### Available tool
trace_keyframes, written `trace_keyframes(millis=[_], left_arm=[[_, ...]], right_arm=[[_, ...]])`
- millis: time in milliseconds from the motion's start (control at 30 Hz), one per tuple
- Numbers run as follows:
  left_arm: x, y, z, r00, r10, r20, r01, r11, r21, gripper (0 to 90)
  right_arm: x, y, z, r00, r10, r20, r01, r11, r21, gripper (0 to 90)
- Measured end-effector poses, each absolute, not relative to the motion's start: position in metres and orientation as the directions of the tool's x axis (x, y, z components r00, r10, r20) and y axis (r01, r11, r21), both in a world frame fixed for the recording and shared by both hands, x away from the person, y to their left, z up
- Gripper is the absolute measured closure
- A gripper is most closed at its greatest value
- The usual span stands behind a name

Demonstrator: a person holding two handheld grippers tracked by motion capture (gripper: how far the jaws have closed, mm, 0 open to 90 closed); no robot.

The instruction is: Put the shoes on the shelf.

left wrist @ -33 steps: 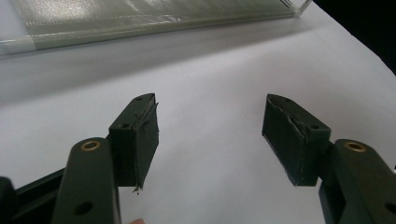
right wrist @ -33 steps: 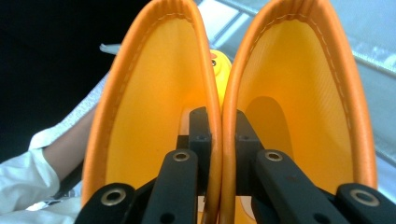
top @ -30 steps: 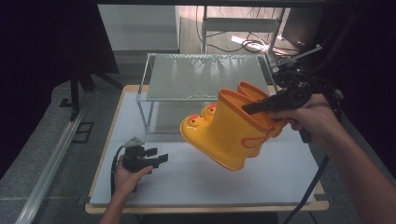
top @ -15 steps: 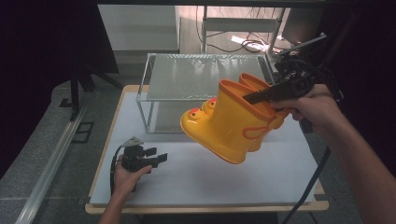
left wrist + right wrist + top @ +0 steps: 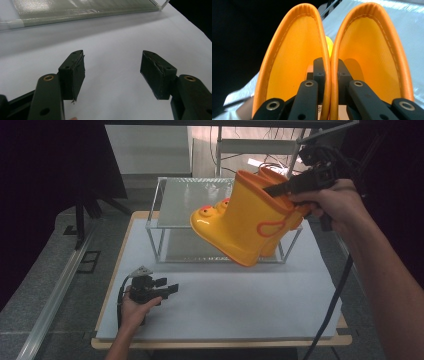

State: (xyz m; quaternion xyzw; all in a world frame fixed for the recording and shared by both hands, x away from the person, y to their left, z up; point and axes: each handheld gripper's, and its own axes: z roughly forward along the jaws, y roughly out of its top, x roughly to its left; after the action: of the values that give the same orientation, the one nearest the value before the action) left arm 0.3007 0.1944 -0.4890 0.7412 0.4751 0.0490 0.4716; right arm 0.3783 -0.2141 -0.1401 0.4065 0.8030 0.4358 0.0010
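High view: right gripper (image 5: 280, 190) clamps two yellow boots (image 5: 240, 227) by touching inner cuffs, above glass rack (image 5: 172, 205) | left gripper (image 5: 167, 287) gaping, resting on table (image 5: 250, 305) before rack | risk: thin pinch may slip, boots drop onto rack.

High view: fixed above the near edge, facing forward and down over the whole white surface (image 5: 225, 310) and the glass shelf (image 5: 200, 200)
Left view: low on the surface, very close, facing the shelf's base (image 5: 75, 11); shares both with high view
Right view: close behind the paired boots (image 5: 329, 62), looking into both openings; boots (image 5: 245, 220) shared with high view
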Motion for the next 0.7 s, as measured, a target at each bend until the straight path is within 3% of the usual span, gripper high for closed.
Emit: trace_keyframes(millis=[367, 700], left_arm=[[0.302, 0.197, -0.49, 0.544, 0.751, -0.376, 0.659, -0.105, 0.745, 36.6], [0.302, 0.201, -0.491, 0.54, 0.751, -0.381, 0.662, -0.098, 0.743, 36.6]], right_arm=[[0.439, -0.207, -0.134, -0.617, 0.675, 0.404, 0.654, 0.154, 0.741, 82.7], [0.49, -0.197, -0.159, -0.526, 0.723, 0.447, 0.685, 0.049, 0.727, 82.7]])
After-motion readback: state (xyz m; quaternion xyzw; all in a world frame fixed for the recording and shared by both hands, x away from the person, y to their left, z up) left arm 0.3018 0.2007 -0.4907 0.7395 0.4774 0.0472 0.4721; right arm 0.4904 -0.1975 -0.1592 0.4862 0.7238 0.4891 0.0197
